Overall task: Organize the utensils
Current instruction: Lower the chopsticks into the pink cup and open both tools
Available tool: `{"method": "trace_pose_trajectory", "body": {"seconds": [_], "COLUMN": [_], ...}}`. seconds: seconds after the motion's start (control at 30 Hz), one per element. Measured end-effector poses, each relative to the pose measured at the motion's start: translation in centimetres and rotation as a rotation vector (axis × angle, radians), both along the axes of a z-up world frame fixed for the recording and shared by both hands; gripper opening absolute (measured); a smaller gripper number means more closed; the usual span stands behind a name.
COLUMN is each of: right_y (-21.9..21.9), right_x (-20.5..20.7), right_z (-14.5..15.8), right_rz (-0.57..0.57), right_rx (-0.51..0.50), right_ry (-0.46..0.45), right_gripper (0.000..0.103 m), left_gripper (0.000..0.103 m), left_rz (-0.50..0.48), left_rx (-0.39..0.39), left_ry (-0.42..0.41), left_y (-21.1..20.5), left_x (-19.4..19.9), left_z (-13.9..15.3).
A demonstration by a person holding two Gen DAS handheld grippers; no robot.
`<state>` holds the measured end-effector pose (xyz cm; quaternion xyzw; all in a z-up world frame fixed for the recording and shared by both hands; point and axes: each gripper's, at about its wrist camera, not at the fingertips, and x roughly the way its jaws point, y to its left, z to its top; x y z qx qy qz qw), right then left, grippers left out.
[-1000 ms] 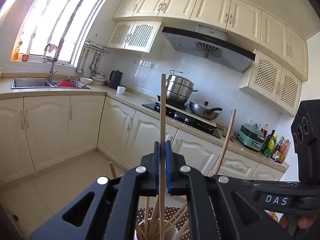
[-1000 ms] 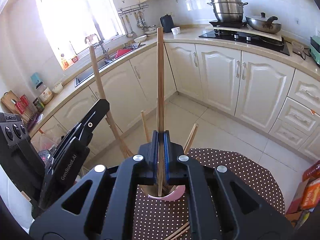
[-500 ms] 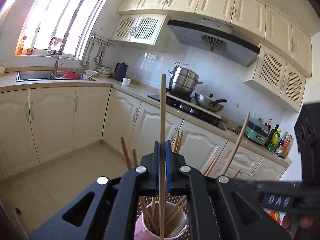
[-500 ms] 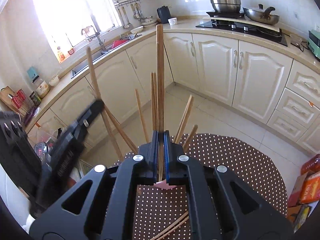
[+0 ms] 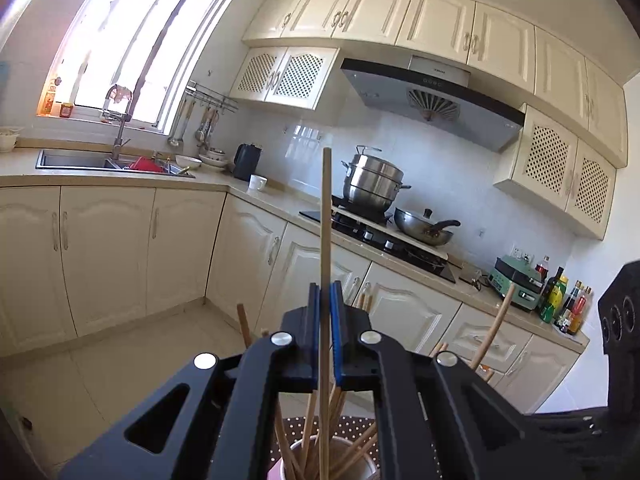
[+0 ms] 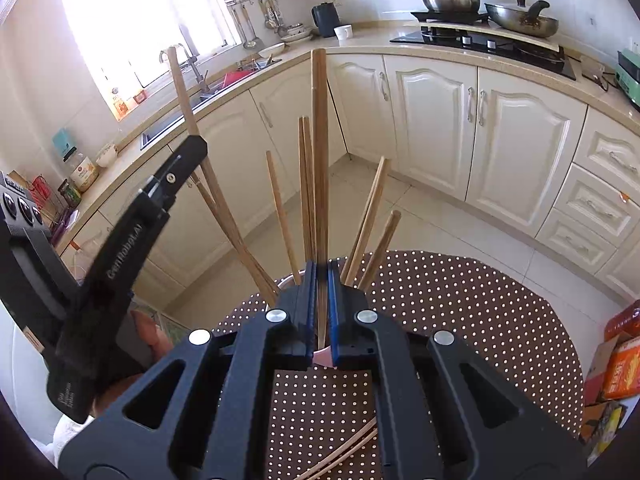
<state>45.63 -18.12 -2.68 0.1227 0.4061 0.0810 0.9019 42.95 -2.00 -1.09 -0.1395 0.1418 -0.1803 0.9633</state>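
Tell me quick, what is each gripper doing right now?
Left gripper: closed on one upright chopstick above the cup.
Right gripper: closed on another chopstick standing over the same cup.

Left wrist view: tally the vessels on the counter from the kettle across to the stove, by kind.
Black kettle: 1
White mug: 1
Steel steamer pot: 1
Wok: 1
Total: 4

The chopsticks (image 6: 319, 168) look like matt bare wood. The pot (image 5: 374, 179) is shiny metal. The fingers (image 6: 308, 300) are matt black plastic.
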Motion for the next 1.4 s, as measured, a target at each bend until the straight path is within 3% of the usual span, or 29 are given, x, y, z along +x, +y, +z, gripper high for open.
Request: {"method": "trace_pose_trajectory", "body": {"seconds": [0.57, 0.97, 1.1, 1.4], "right_y": [0.8, 0.6, 0.7, 0.9], "right_x": [-0.3, -0.9, -1.3, -2.2], "right_z": [-1.2, -1.3, -1.3, -1.0], "right_rz": [-0.005, -0.028, -0.034, -0.051], "right_rx": [0.017, 0.038, 0.044, 0.040], "right_ry": [0.036, 0.031, 0.020, 0.003], "right_gripper": [0.006, 0.007, 0.007, 0.007], "left_gripper": [0.006, 0.007, 0.021, 0.036], "left_rz": [-0.059, -0.093, -0.095, -0.088], "left_rx": [0.106, 0.130, 0.143, 0.186], "left_ry": [0.105, 0.178, 0.186, 0.191], "left_y": [0.1, 0.1, 0.2, 0.4], "left_x": [-1.5, -1.8, -2.1, -2.9], "left_z": [-3.2, -3.8, -3.7, -3.3]}}
